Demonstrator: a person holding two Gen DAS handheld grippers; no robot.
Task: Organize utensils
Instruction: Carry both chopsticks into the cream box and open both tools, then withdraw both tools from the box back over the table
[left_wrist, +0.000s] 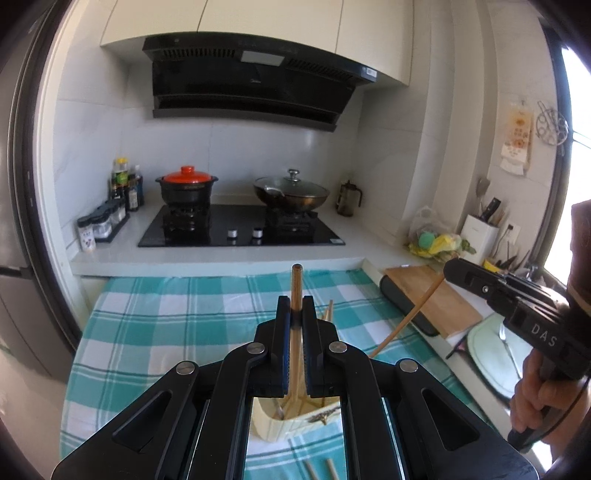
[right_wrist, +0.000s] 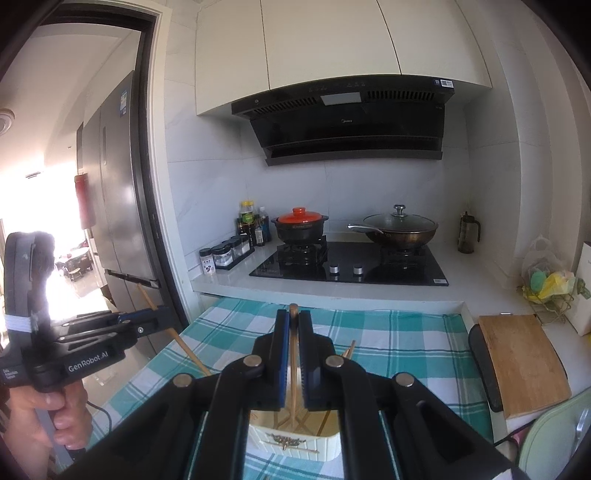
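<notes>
My left gripper (left_wrist: 295, 314) is shut on a wooden chopstick (left_wrist: 296, 280) whose lower end reaches into a cream utensil holder (left_wrist: 295, 421) on the teal checked cloth. My right gripper (right_wrist: 293, 325) is shut on another chopstick (right_wrist: 294, 354) above the same holder (right_wrist: 295, 439), which holds several chopsticks. In the left wrist view the right gripper (left_wrist: 454, 271) holds its chopstick (left_wrist: 406, 321) slanting down. In the right wrist view the left gripper (right_wrist: 159, 317) holds its chopstick (right_wrist: 184, 347). Loose chopsticks (left_wrist: 321, 470) lie on the cloth near me.
The checked cloth (left_wrist: 166, 325) covers the table. Beyond is a counter with a black hob (left_wrist: 240, 230), a red-lidded pot (left_wrist: 186, 188), a lidded wok (left_wrist: 291, 194) and spice bottles (left_wrist: 110, 214). A wooden cutting board (right_wrist: 524, 362) and a pale green plate (left_wrist: 495, 350) lie at right.
</notes>
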